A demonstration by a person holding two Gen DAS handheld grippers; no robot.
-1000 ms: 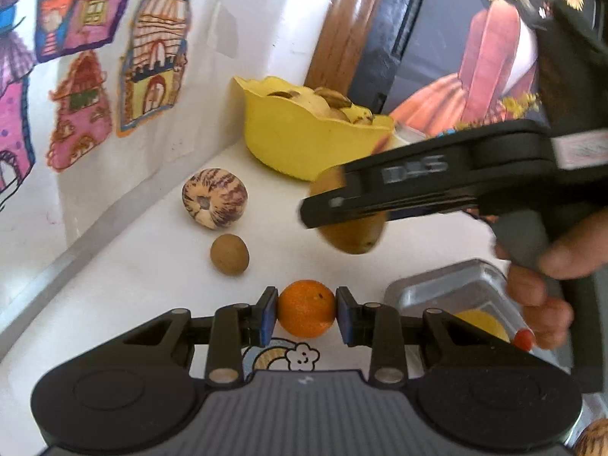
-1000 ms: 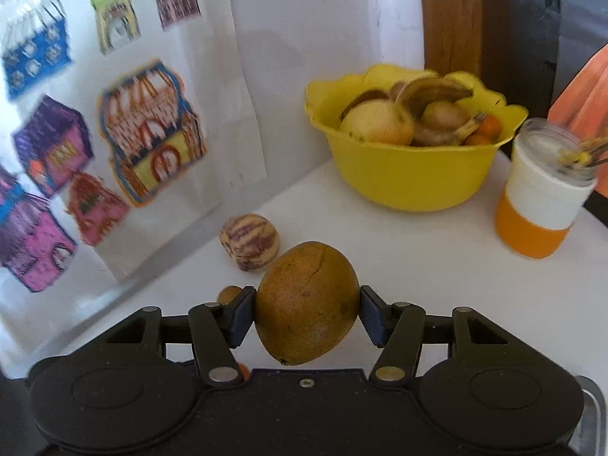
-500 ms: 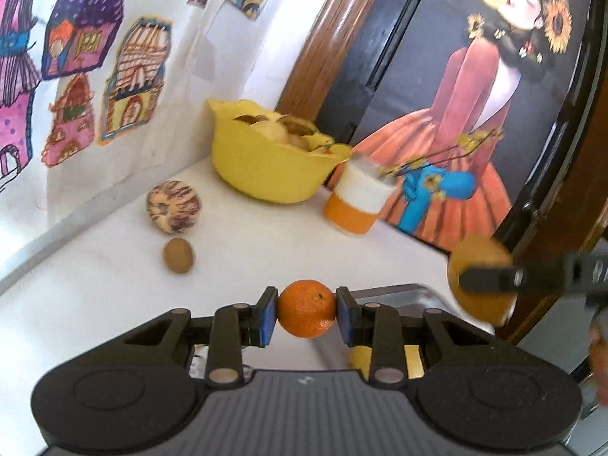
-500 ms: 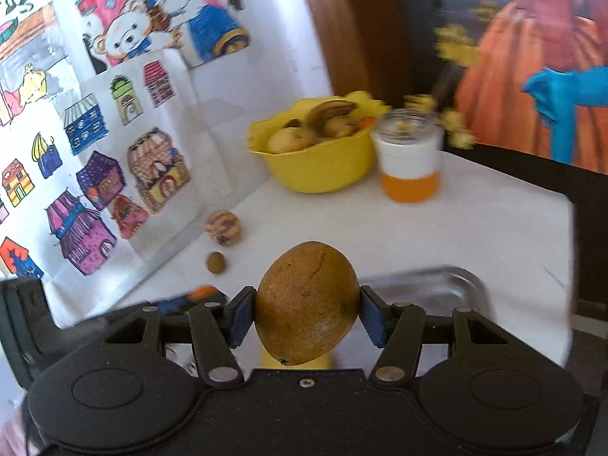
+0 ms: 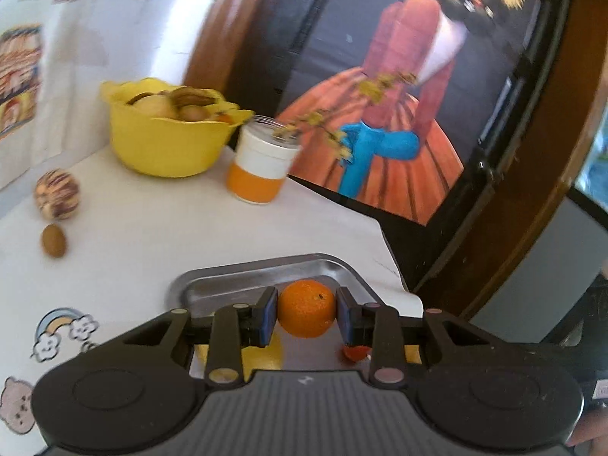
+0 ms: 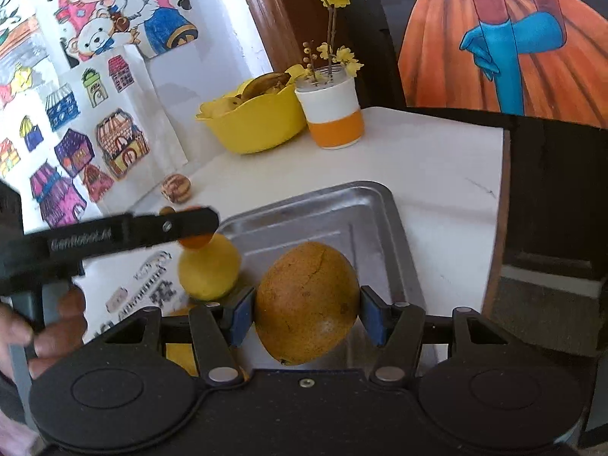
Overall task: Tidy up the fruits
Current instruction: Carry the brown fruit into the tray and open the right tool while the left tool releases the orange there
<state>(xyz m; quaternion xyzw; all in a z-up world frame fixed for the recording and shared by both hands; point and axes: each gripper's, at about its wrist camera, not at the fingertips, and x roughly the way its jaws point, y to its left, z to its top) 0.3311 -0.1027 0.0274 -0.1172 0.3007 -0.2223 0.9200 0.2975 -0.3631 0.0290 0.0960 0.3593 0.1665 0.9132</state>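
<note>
You hold two fruits above the metal tray [image 6: 364, 205]. Your left gripper [image 5: 306, 314] pinches a small orange [image 5: 306, 312] over the tray's near end; your right gripper [image 6: 306, 306] clamps a brown mango [image 6: 306, 302] over the tray's middle. Neither is set down yet. A yellow fruit [image 6: 209, 268] already lies in the tray at its left side, with something small and red [image 5: 355, 352] beside it. Still out on the table beyond the tray are a striped round fruit [image 5: 57, 193] and a small brown fruit [image 5: 53, 240]; I judge those come next. The yellow bowl [image 5: 167, 140] behind the tray holds more fruit.
</note>
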